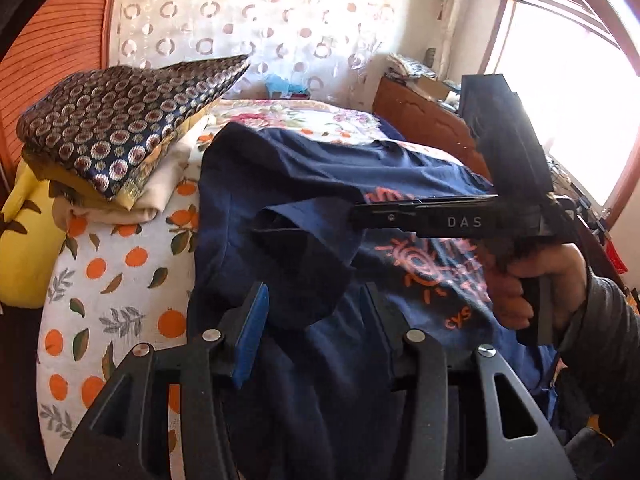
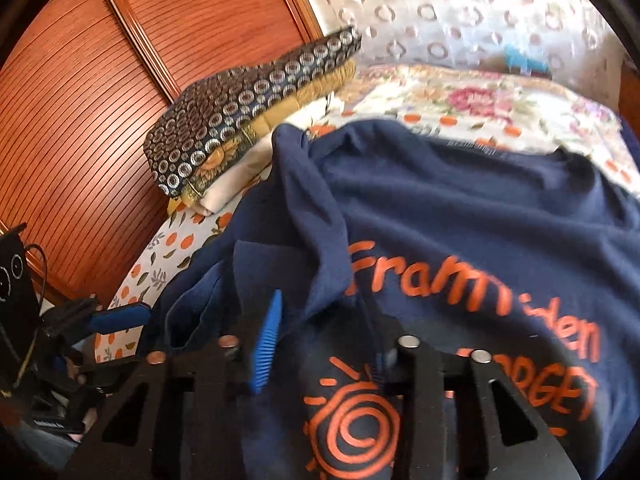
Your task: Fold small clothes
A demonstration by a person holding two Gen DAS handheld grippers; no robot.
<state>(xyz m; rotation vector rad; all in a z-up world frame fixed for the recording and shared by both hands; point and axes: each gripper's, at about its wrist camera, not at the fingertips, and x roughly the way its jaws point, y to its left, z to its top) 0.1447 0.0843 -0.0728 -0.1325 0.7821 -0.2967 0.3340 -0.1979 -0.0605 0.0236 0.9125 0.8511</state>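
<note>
bed (image 1: pixel 120 280): shirt (image 1: pixel 320 360) between hand-held gripper (image 1: pixel 312 320)

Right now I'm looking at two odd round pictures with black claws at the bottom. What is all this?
There is no robot here. A person holds a two-finger gripper in each hand, and each gripper carries a wide-angle camera looking along its fingers. One picture is from the left gripper, the other from the right gripper.

A navy T-shirt with orange print lies on a bed with an orange-patterned sheet, beside a stack of folded cloths topped by a patterned cushion.

The left gripper is open above the shirt. A fold of shirt sits between the right gripper's fingers, but I cannot tell if it is pinched.
</note>
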